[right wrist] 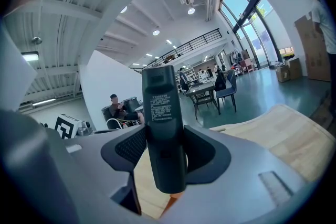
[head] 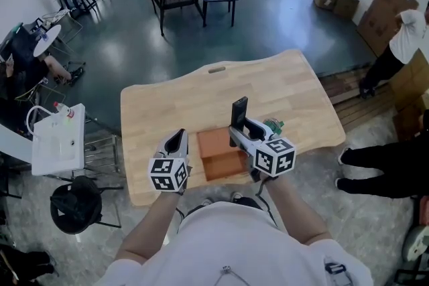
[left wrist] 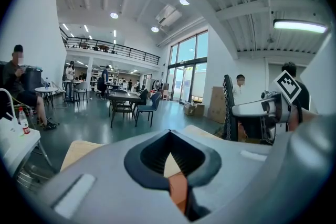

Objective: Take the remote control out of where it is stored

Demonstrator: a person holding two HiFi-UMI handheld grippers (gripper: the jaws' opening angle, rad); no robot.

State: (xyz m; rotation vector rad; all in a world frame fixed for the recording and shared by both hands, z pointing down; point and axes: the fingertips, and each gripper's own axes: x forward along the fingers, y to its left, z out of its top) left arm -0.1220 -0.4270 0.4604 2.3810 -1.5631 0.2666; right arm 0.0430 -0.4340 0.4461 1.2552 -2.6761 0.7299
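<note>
Holding remote control (right wrist: 164, 128) upright in right gripper (head: 242, 130), jaws clamped on its lower part, long axis vertical, over the orange box (head: 221, 156) on the worktop (head: 167, 97). Looks already lifted out. Left gripper (head: 176, 141) jaws together, empty, just left of box.

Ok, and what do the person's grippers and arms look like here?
The left gripper and right gripper have matching light-grey plastic bodies, with dark ribbed pads lining a curved pocket. Each carries a cube of black-and-white square markers at its rear. No cables show. The person wears a white short-sleeved T-shirt; the forearms are uncovered.
</note>
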